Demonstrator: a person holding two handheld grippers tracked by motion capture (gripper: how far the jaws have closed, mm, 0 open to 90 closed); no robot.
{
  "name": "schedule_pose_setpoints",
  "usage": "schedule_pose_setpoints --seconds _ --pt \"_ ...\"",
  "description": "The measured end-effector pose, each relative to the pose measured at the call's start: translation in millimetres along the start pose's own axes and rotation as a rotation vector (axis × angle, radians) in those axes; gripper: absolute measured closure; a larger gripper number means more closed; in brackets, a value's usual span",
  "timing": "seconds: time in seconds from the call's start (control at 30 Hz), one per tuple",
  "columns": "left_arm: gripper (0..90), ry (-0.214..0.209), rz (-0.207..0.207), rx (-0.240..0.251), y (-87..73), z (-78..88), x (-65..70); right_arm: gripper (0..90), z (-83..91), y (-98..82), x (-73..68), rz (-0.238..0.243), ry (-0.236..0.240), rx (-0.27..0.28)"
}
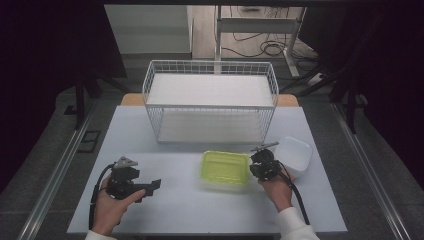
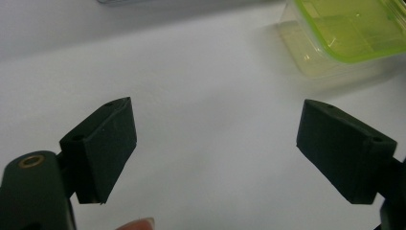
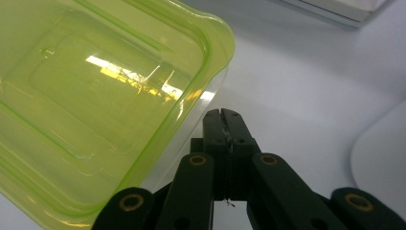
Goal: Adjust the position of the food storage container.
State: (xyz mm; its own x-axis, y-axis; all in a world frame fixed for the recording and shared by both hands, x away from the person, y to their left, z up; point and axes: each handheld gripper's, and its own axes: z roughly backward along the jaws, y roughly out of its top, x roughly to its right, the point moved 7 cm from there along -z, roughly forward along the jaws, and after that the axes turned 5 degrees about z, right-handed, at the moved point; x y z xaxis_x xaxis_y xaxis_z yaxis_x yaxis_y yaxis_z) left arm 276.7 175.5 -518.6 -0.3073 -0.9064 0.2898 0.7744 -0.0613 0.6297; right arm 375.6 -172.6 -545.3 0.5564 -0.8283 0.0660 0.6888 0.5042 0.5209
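Green-lidded box | white tub beside | right fingers pressed together | left fingers spread

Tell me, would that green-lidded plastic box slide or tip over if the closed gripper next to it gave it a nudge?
The green-lidded box looks low, wide and flat-based, so it would probably slide rather than tip. Its see-through lid shows nothing inside, so it is likely light and would move easily on the smooth white table. The shut right gripper, at its corner, might make it spin.
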Motion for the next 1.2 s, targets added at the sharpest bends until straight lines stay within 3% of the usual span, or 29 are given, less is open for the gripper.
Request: schedule_pose_setpoints --seconds 0.6,1.0,1.2 --pt "13.7 0.002 0.002 -0.005 -1.4 -1.1 -2.3 88.9 -14.0 15.8 -21.5 0.058 0.027 0.003" --pt "13.6 0.009 0.021 -0.010 -4.6 -2.8 -6.4 88.9 -28.9 30.8 -45.4 0.138 0.060 0.005" --pt "13.5 0.006 0.022 -0.009 -5.4 -1.8 -5.9 88.9 -24.8 32.0 -44.0 0.138 0.055 0.018"
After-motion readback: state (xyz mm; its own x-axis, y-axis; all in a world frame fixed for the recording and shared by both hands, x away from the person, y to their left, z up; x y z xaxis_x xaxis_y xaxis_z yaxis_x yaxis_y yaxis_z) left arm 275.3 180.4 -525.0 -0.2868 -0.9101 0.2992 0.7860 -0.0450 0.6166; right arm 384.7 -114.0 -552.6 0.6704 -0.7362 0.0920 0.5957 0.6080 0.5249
